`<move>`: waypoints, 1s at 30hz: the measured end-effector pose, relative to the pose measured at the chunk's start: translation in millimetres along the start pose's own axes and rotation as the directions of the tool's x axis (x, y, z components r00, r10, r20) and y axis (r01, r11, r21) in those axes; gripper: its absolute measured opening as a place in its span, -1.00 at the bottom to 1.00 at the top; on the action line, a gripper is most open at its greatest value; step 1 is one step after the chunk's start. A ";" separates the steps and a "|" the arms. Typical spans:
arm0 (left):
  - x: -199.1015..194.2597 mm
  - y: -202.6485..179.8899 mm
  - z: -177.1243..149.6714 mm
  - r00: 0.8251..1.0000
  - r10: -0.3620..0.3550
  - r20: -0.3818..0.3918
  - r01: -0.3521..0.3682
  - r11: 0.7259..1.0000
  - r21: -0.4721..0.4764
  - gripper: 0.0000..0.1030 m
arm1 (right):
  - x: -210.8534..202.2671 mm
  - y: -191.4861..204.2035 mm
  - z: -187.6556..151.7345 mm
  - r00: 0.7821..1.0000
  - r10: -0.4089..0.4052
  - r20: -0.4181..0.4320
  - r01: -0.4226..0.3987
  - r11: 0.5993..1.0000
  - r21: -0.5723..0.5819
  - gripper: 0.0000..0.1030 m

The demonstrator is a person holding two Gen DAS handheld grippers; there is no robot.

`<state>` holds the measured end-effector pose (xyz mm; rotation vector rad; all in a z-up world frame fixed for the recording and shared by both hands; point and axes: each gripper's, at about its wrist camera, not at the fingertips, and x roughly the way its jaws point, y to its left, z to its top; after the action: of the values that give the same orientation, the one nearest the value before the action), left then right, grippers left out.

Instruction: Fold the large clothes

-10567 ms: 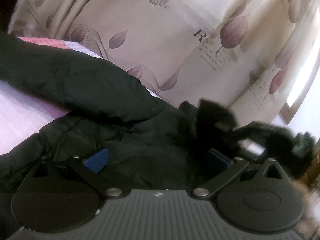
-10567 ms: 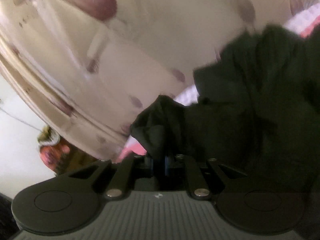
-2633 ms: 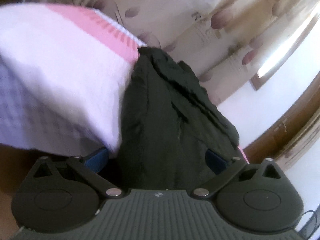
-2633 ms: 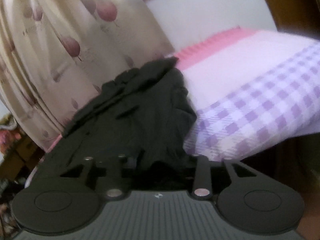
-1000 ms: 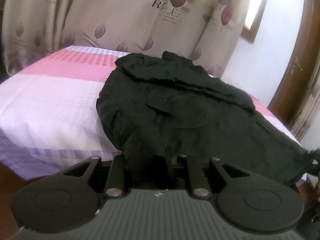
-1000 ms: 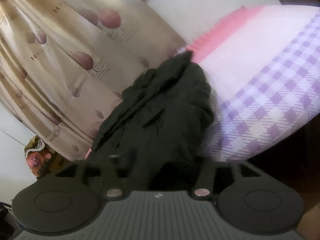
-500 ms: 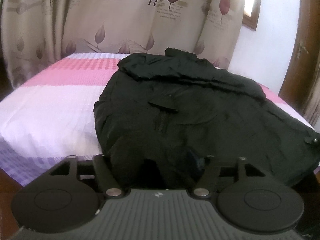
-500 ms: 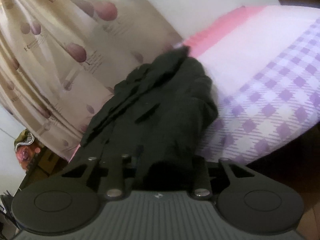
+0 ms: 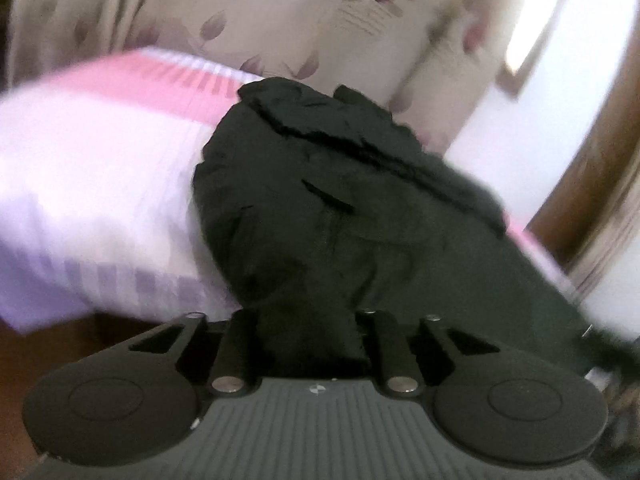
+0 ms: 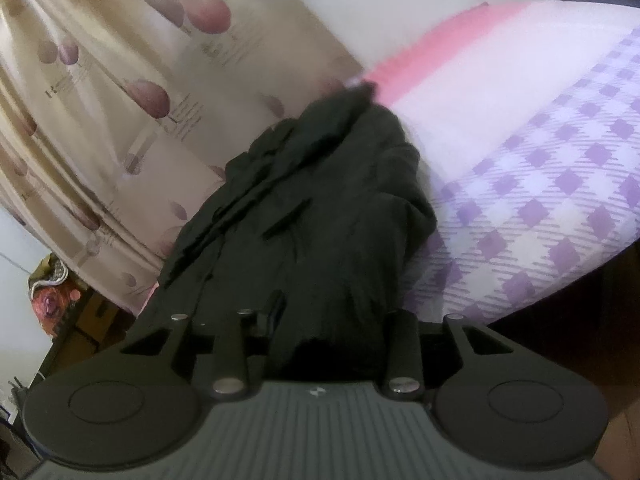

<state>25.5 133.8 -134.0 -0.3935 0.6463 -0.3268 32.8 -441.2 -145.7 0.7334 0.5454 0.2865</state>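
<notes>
Left wrist view: the left gripper (image 9: pixel 310 336) pinches the near hem of the black jacket (image 9: pixel 340 216) lying on the bed (image 9: pixel 92 184).

Right wrist view: the right gripper (image 10: pixel 324 332) clamps the jacket (image 10: pixel 320 216) too; curtain (image 10: pixel 120 92) behind.

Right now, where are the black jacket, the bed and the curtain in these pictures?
black jacket (image 9: pixel 320 208): left wrist view, on its chest beside the pocket flap.
bed (image 10: pixel 560 184): right wrist view, on the purple checked part of its cover.
curtain (image 10: pixel 120 80): right wrist view, on a leaf-printed fold.
</notes>
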 end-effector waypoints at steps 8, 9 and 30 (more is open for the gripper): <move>-17.8 4.1 2.6 0.995 -0.074 0.070 0.076 0.997 -0.028 -0.75 | -17.1 1.6 3.0 0.997 0.077 0.017 -0.078 0.996 0.053 -0.66; -19.7 5.2 3.1 0.994 -0.078 0.072 0.081 0.996 -0.039 -0.75 | -19.4 2.1 3.0 0.996 0.085 0.016 -0.086 0.995 0.058 -0.66; -77.2 -5.3 20.6 0.955 -0.201 0.219 0.226 0.970 -0.092 -0.76 | -65.0 27.1 19.6 0.953 0.286 0.096 -0.298 0.940 0.166 -0.65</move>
<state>-20.4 166.0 -76.8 -0.6037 0.4181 -0.4487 -11.3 -460.7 -90.8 0.9981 0.3965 0.4908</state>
